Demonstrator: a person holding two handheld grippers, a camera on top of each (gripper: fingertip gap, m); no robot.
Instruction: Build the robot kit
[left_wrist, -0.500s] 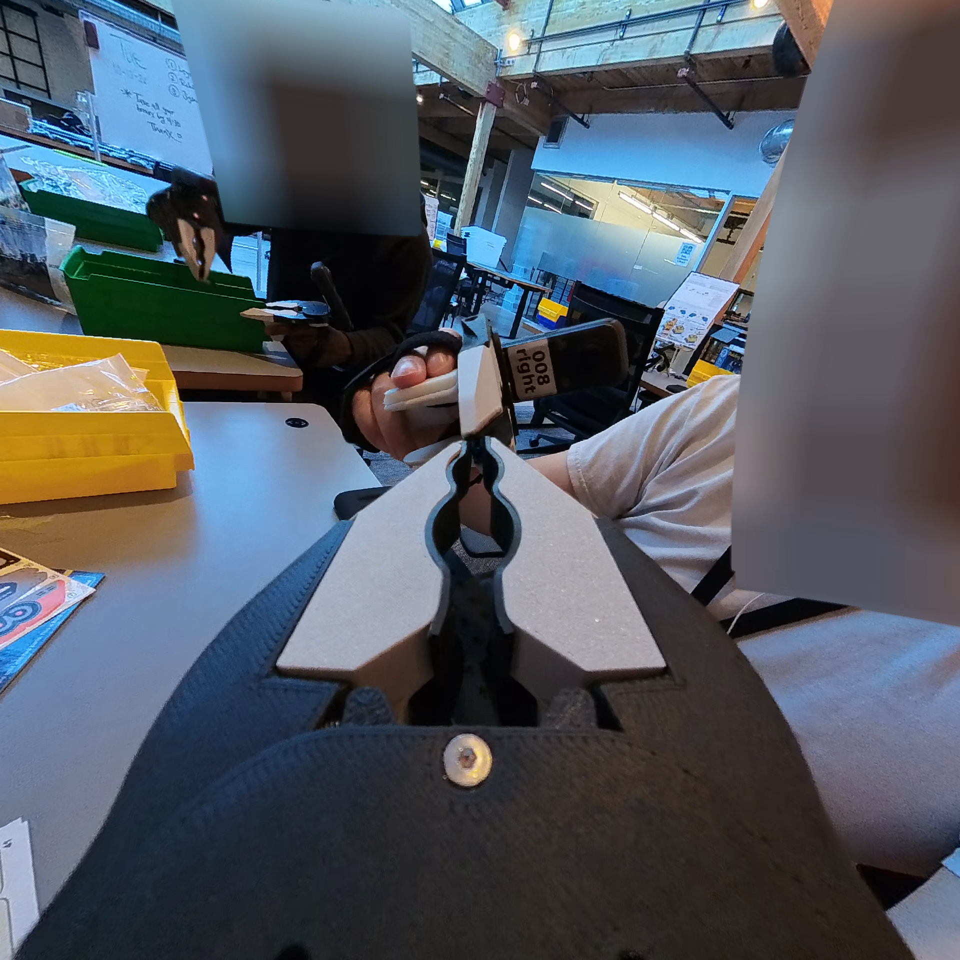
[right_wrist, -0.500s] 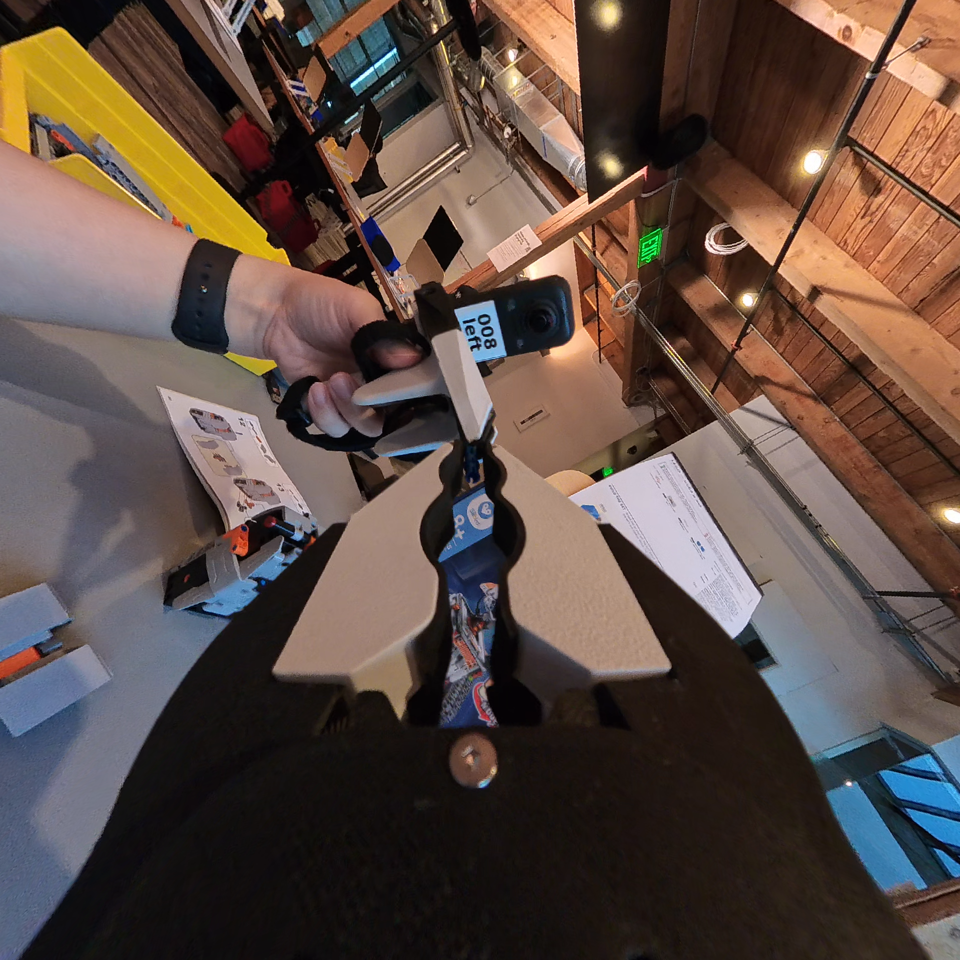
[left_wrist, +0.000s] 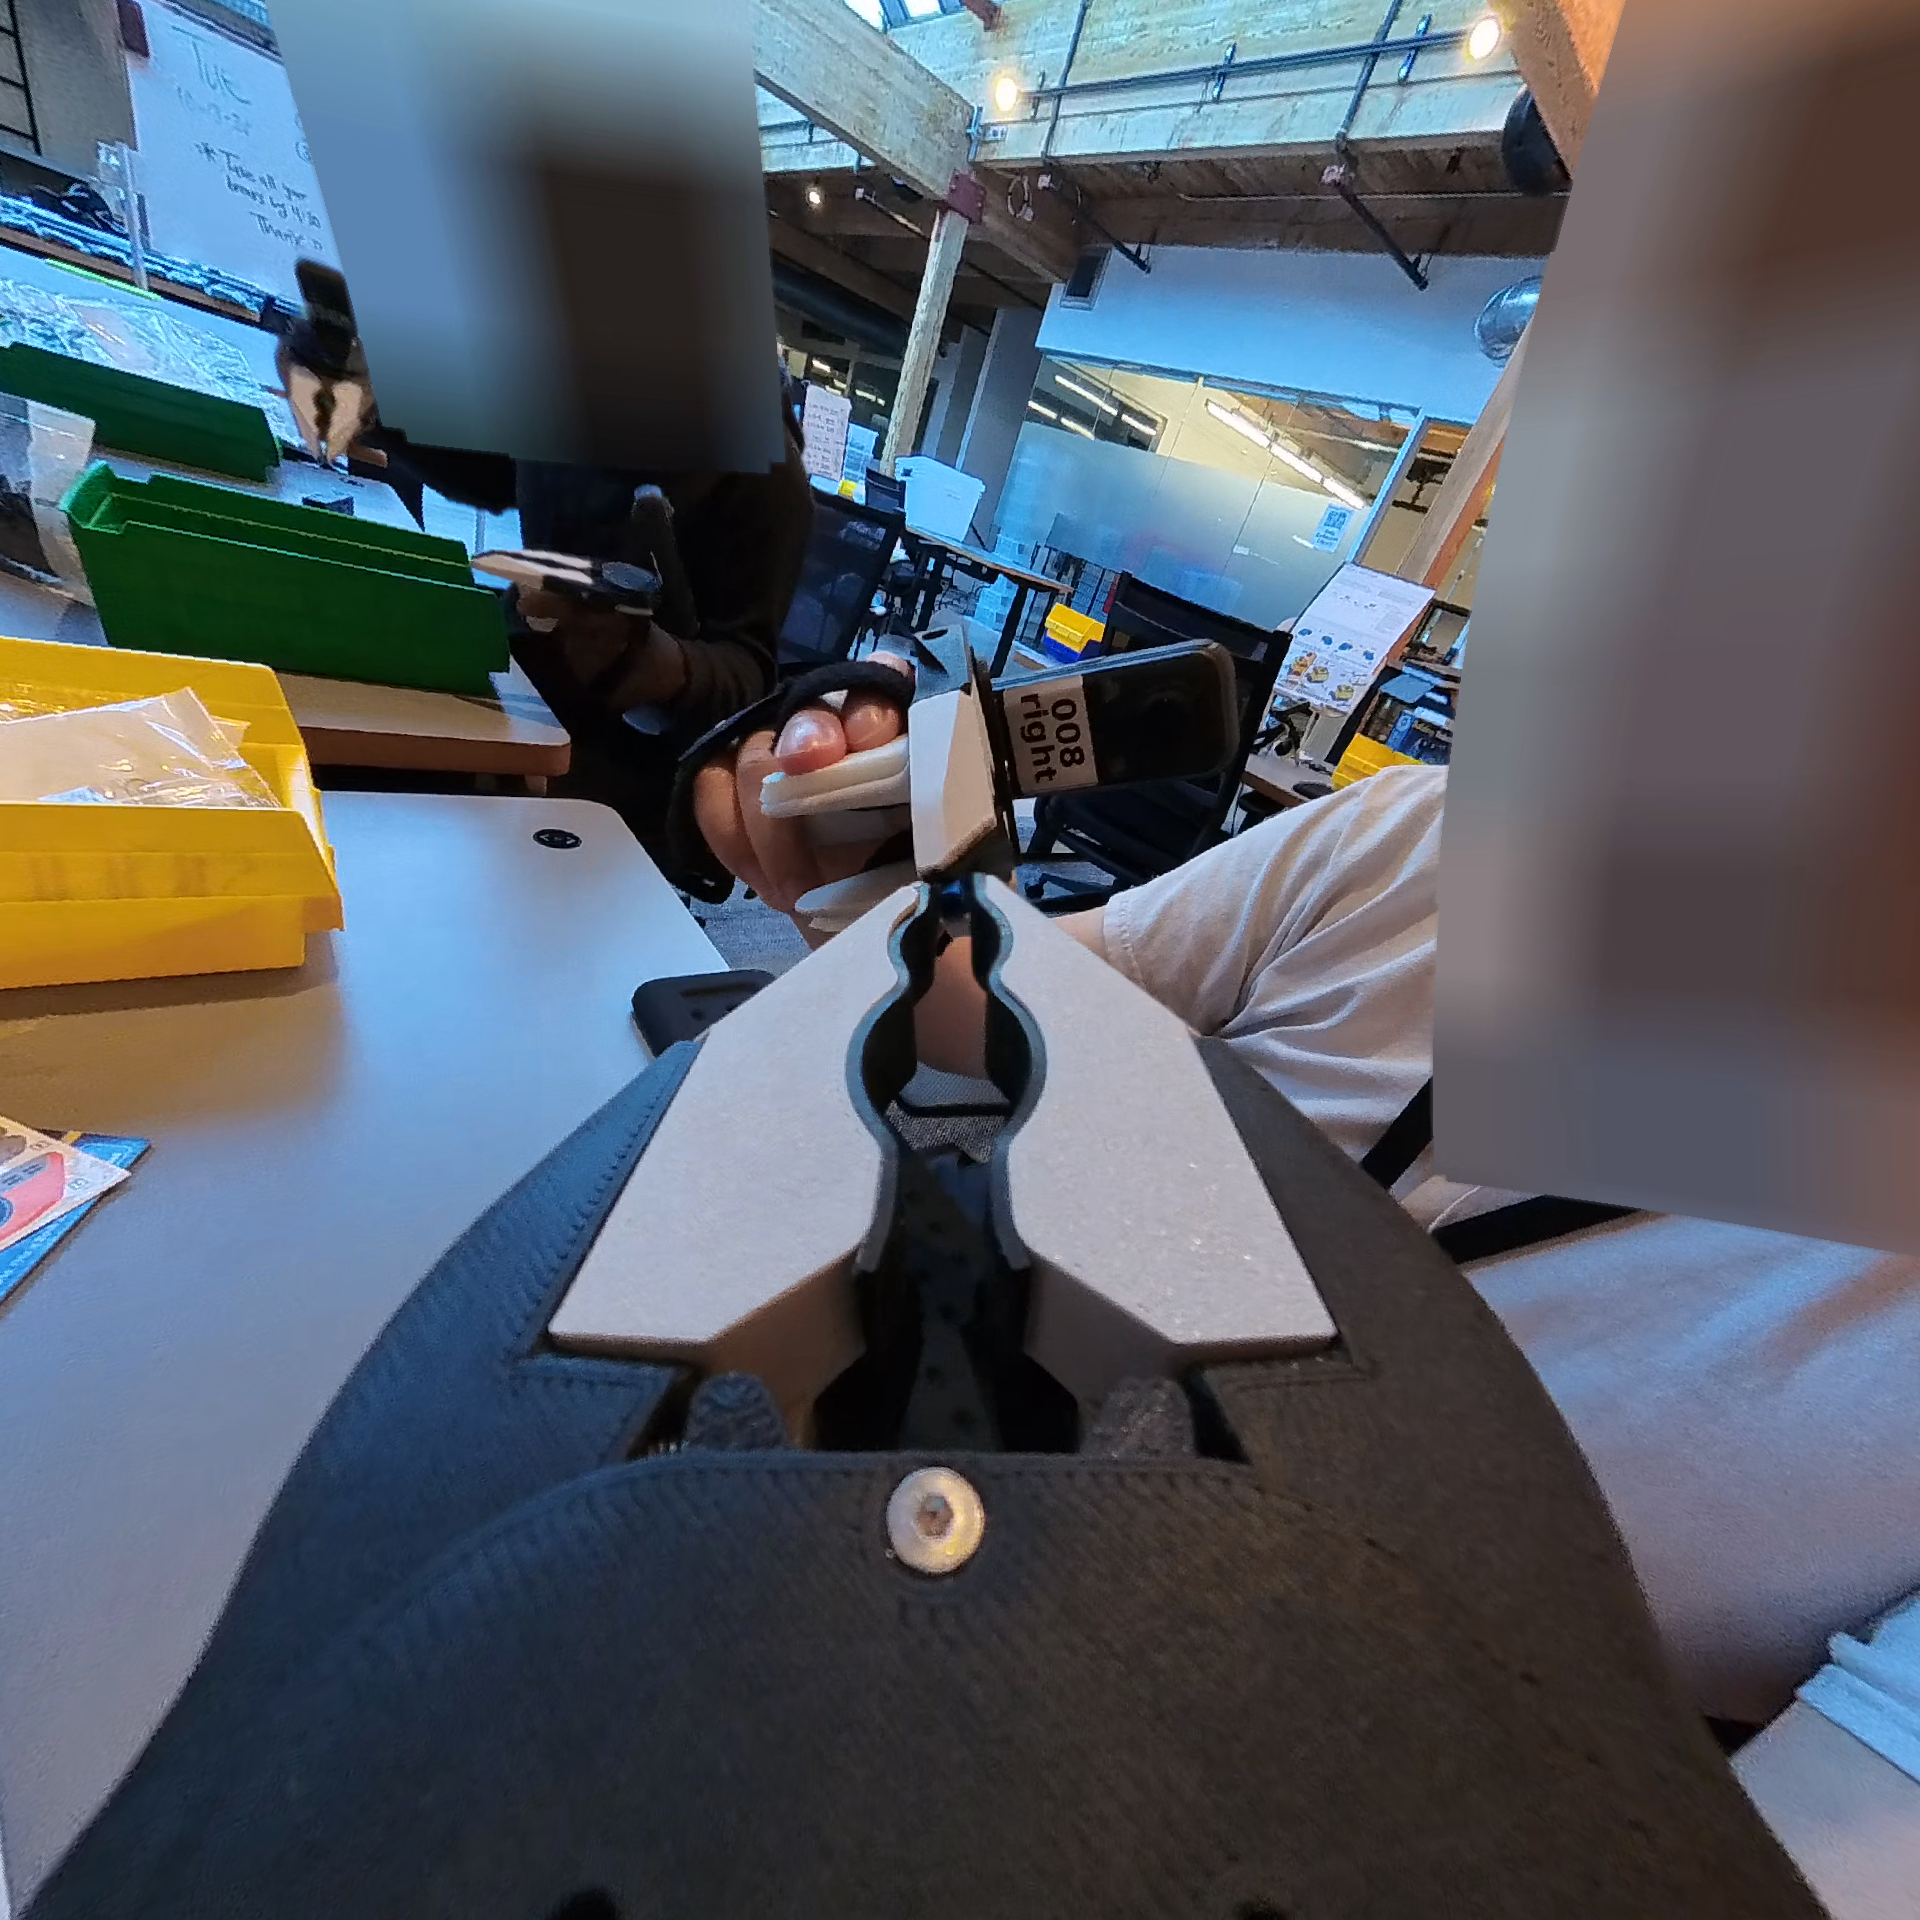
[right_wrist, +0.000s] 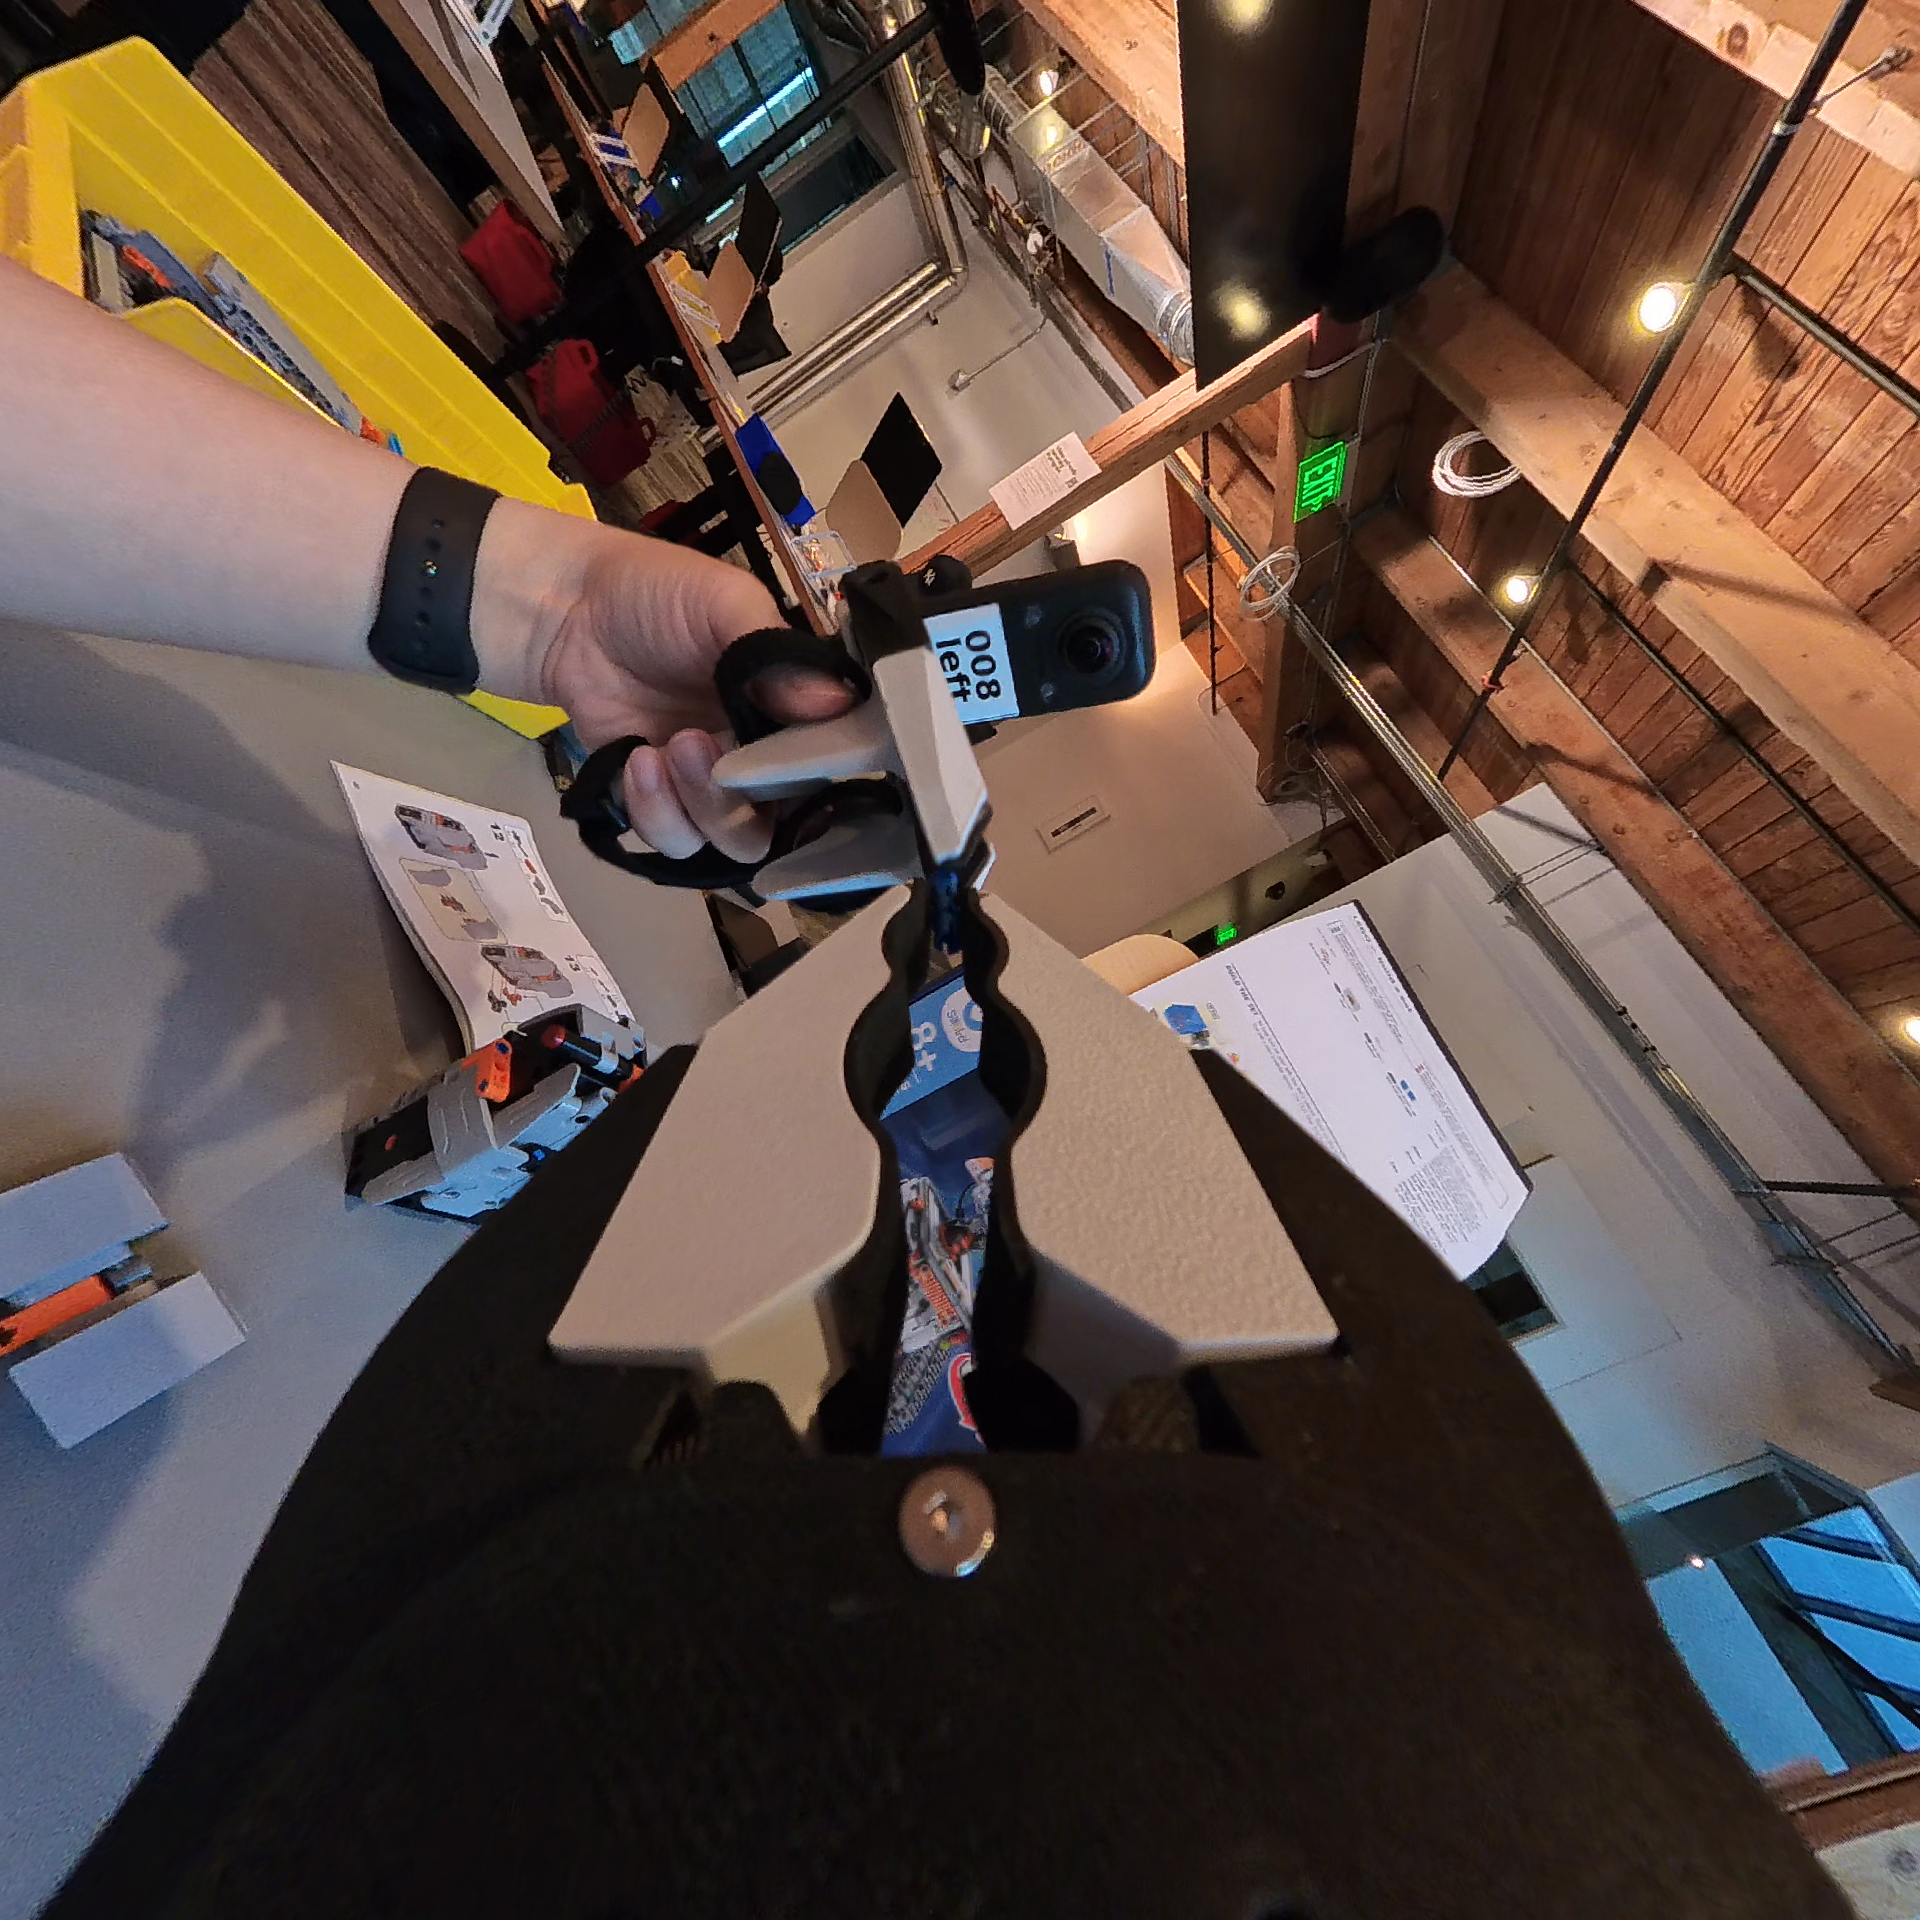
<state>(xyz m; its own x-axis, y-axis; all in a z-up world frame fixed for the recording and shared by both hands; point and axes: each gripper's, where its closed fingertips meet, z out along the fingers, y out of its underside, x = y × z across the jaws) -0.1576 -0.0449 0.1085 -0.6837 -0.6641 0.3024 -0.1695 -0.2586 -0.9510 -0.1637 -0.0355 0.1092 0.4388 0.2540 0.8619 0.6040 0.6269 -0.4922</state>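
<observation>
- L gripper (left_wrist: 951, 902): fingers narrow, tips pinched on a small blue piece (left_wrist: 948, 896) at frame centre, held up off the grey table (left_wrist: 312, 1091).
- R gripper (right_wrist: 948, 902): fingers also narrow, tips closed on the same small blue piece (right_wrist: 943, 906), centre of R wrist view. Both grippers meet tip to tip; piece sits between them, too small to tell its shape.
- In L wrist view the R gripper (left_wrist: 951, 800) shows just above centre w/ a hand (left_wrist: 769, 800) on its handle and a black camera (left_wrist: 1122, 717) to the right of it.
- In R wrist view the L gripper (right_wrist: 935, 769) shows above centre, gripped by a hand (right_wrist: 644, 675) w/ a black wristband (right_wrist: 426, 582).
- Yellow bin (left_wrist: 156, 883), mid-left of L view, holds clear bags; green bin (left_wrist: 281, 592) behind it.
- R view, left side: open instruction booklet (right_wrist: 468, 904) on table, part-built grey/orange brick model (right_wrist: 488, 1122) touching its lower edge; grey blocks (right_wrist: 94, 1320) at far left edge.
- Blue printed sheet (right_wrist: 940, 1226) seen through the gap between R fingers.
</observation>
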